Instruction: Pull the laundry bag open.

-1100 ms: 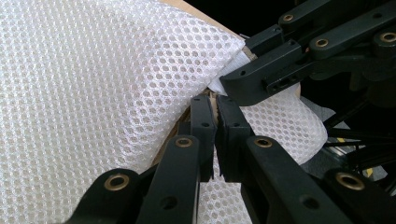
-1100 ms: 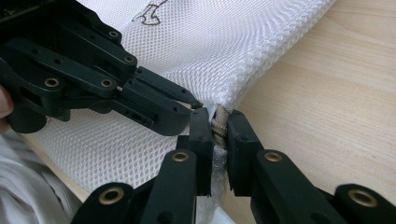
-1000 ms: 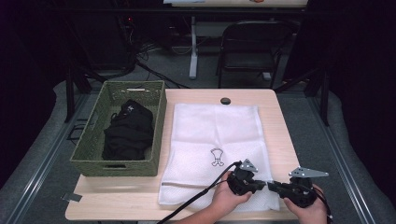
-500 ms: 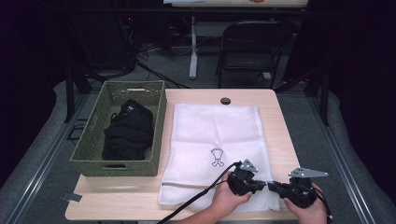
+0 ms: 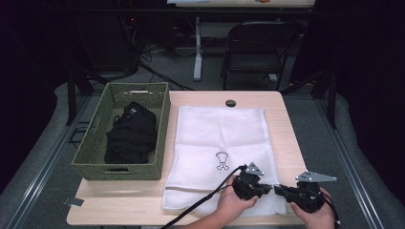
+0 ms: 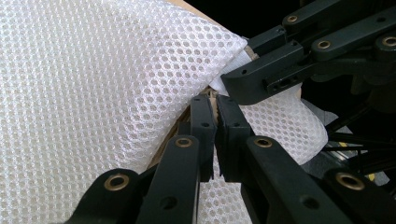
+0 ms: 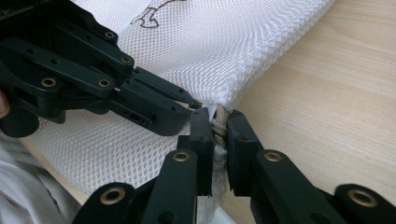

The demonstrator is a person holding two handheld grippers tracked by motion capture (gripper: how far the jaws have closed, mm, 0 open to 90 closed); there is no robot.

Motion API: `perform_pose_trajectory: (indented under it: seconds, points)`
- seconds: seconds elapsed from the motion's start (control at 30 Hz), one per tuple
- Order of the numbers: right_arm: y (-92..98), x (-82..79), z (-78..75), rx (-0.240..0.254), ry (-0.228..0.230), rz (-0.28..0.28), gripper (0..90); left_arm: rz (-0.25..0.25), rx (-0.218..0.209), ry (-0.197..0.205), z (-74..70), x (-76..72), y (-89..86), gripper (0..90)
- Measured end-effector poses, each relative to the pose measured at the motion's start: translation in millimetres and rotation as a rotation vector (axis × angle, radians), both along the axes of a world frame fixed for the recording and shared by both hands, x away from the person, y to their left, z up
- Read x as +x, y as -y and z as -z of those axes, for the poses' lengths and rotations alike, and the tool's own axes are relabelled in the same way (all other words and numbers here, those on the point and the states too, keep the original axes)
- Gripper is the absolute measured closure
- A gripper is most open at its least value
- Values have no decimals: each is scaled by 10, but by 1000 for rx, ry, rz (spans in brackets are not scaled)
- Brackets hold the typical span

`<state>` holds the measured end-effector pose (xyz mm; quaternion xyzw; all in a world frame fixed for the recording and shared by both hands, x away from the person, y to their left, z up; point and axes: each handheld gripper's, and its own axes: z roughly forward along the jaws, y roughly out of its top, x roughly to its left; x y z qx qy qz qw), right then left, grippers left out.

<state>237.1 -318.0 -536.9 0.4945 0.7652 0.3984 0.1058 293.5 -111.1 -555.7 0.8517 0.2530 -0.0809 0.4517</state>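
A white mesh bag [image 5: 219, 138] with a small dark logo lies flat on the wooden table [image 5: 286, 124]. Both grippers meet at its near right corner. My left gripper [image 5: 268, 187] is shut on the bag's mesh edge [image 6: 140, 93]; in the left gripper view its jaws [image 6: 215, 135] pinch the thin fabric. My right gripper [image 5: 280, 189] faces it from the right, and in the right gripper view it [image 7: 219, 133] is shut on the beige drawstring [image 7: 219, 123] that comes out of the bag's corner. The two sets of fingertips nearly touch.
A green woven basket [image 5: 95, 164] with dark clothes [image 5: 131, 136] stands at the table's left. A small black disc [image 5: 231, 103] lies near the far edge. A folding chair [image 5: 260, 47] stands beyond the table. The right gripper works close to the table's near edge.
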Motion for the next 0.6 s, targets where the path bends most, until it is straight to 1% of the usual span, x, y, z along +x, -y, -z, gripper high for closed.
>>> perform_pose_trajectory:
  seconds: [0.13, 0.17, 0.23, 0.4, 0.43, 0.47, 0.5, 0.6]
  points:
    - [-6, -1, 2, -5, 9, 1, 827, -11, -2, -3, 4, -1, 8, 872]
    - [-9, -4, 1, -6, 8, 2, 828, -6, -4, -6, 7, 6, 9, 872]
    - [-11, -3, 1, -11, 10, 2, 828, -11, 3, -2, 4, 5, 16, 872]
    - [-12, -6, -3, -11, 15, 7, 829, -8, 2, 4, -5, 6, 21, 872]
    - [-10, -8, -5, -9, 15, 7, 830, 1, -1, -2, -4, 14, 16, 871]
    - [-10, -8, -5, -9, 15, 7, 830, 1, -1, -2, -4, 14, 16, 871]
    - [-10, -9, -4, -6, 13, 9, 830, 0, -6, -11, -2, 23, 15, 871]
    - [-12, -9, -7, -8, 18, 7, 830, 2, -14, -15, -2, 28, 10, 870]
